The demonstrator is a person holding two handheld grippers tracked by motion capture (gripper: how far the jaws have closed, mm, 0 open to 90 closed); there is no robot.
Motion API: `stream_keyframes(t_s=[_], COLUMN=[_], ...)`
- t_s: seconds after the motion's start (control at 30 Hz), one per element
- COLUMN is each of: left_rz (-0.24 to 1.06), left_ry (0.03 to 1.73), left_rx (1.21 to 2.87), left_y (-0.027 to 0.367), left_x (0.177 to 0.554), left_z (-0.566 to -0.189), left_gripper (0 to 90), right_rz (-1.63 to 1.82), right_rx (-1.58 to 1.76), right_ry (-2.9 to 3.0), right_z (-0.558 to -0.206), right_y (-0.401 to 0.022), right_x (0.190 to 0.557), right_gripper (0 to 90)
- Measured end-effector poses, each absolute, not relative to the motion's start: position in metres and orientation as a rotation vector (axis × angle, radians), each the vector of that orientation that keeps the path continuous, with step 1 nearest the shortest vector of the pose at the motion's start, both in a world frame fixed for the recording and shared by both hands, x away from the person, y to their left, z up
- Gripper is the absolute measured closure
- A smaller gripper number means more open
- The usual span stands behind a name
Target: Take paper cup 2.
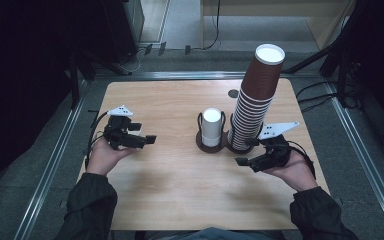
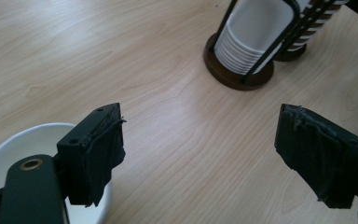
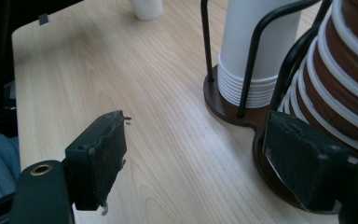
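Note:
A dark wooden two-ring cup holder stands mid-table. Its left ring holds a short stack of white cups, also in the gripper views. Its right ring holds a tall, leaning stack of brown cups. A single white cup sits on the table under my left gripper's one jaw. My left gripper is open, left of the holder. My right gripper is open, close in front of the brown stack's base.
The light wooden table has bare room in front and at the left. A small dark round spot lies behind the holder. Metal rails and cables run along the floor around the table.

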State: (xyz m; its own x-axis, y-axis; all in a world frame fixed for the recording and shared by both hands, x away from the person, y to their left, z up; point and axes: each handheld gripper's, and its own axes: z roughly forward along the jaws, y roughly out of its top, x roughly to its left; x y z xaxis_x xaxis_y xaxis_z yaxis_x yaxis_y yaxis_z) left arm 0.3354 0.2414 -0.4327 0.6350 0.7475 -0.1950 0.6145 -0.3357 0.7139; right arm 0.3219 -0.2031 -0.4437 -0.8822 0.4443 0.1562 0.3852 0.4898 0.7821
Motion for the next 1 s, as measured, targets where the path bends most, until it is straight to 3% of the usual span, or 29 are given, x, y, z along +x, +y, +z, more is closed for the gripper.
stream_keyframes(t_s=[0.4,1.0], left_rz=[0.152,0.073], left_ry=[0.984,0.910], left_rx=[2.126,2.128], left_y=[0.213,0.192], left_x=[0.328,0.315], left_z=[-0.447,-0.451], left_gripper=[15.4,15.5], right_rz=[1.361,1.343], right_rx=[0.769,0.672], right_ry=[2.668,2.623], right_z=[-0.423,-0.344], right_y=[-0.219,-0.265], right_x=[0.329,0.348], right_gripper=[25.3,25.3])
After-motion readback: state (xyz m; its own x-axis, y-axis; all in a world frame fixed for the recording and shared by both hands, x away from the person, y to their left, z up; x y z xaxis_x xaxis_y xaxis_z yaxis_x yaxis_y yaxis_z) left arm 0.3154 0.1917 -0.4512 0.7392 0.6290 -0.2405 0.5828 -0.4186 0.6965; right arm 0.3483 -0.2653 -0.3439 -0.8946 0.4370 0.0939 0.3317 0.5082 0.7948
